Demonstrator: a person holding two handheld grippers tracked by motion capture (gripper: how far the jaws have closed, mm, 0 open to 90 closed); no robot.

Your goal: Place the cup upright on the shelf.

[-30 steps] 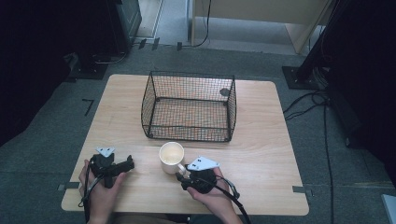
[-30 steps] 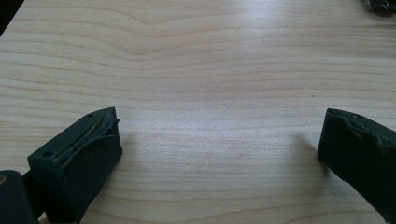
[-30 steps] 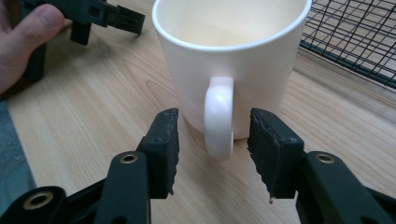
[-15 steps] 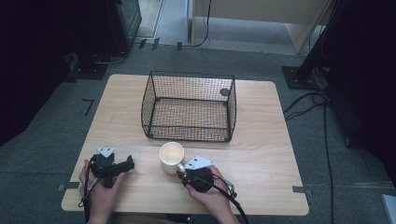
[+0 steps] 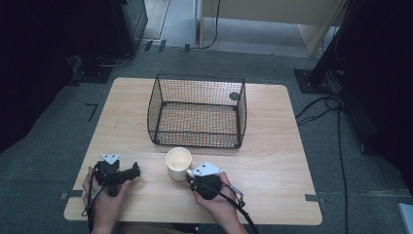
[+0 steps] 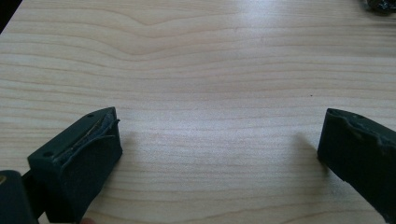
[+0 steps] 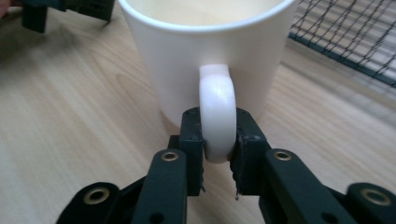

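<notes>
A white mug (image 5: 178, 162) stands upright on the wooden table (image 5: 272, 161), just in front of the wire basket (image 5: 197, 111). My right gripper (image 7: 218, 135) has just been closing and its pads now press on both sides of the mug's handle (image 7: 217, 112), with the mug (image 7: 210, 51) right behind it. In the high view the right gripper (image 5: 191, 174) sits at the mug's right side. My left gripper (image 5: 132, 171) rests low over the table near its front left edge. Its jaws stand wide apart over bare wood (image 6: 219, 140), holding nothing.
The black wire basket has a small dark round thing (image 5: 234, 96) at its far right corner. Its mesh (image 7: 345, 32) lies close behind the mug on the right. Cables (image 5: 321, 105) trail on the floor to the right of the table.
The right gripper has edged a little left toward the mug. The left hand and the mug have not moved.
</notes>
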